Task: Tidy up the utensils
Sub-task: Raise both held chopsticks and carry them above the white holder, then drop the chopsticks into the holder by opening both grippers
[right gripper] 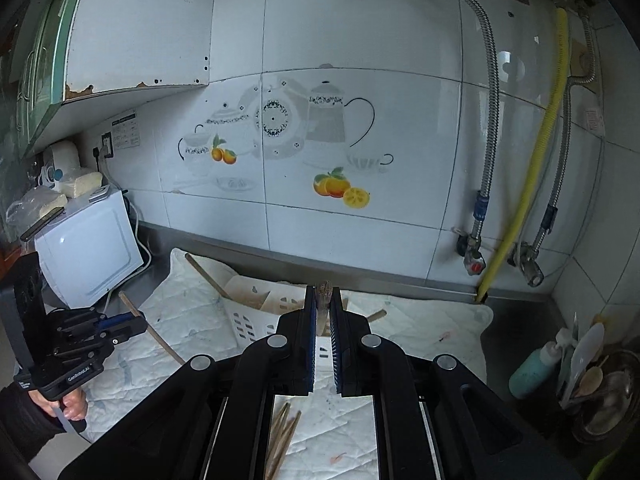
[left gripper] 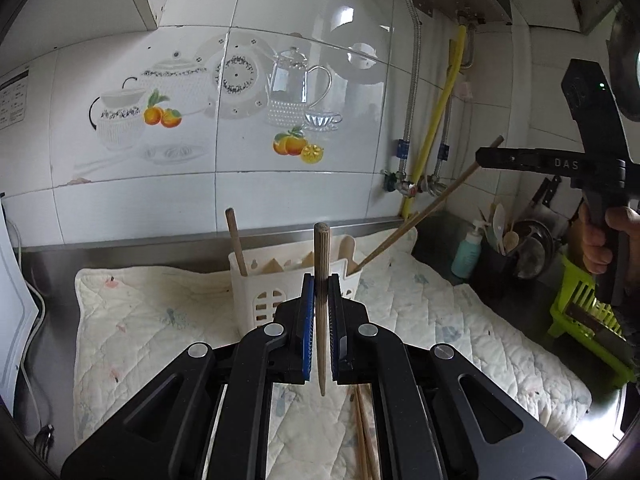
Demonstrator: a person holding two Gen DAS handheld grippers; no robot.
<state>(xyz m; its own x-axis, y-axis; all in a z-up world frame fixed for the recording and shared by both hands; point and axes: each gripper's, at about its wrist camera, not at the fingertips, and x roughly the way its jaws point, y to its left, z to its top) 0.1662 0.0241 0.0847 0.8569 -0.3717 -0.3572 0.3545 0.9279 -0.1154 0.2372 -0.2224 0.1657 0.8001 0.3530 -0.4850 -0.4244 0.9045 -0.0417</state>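
Observation:
My left gripper is shut on a wooden chopstick that stands upright between its blue pads, above the quilted cloth. Just behind it is a white slotted utensil caddy with a wooden stick leaning in it. My right gripper is raised at the right, shut on a second chopstick that slopes down to the caddy's right rim. In the right wrist view that chopstick shows end-on in the right gripper, over the caddy. The left gripper holds its chopstick at the left.
Loose chopsticks lie on the cloth below the grippers. A white appliance stands at the left. At the right are a teal soap bottle, a dark pot of spoons and a green dish rack. Pipes and a yellow hose run down the tiled wall.

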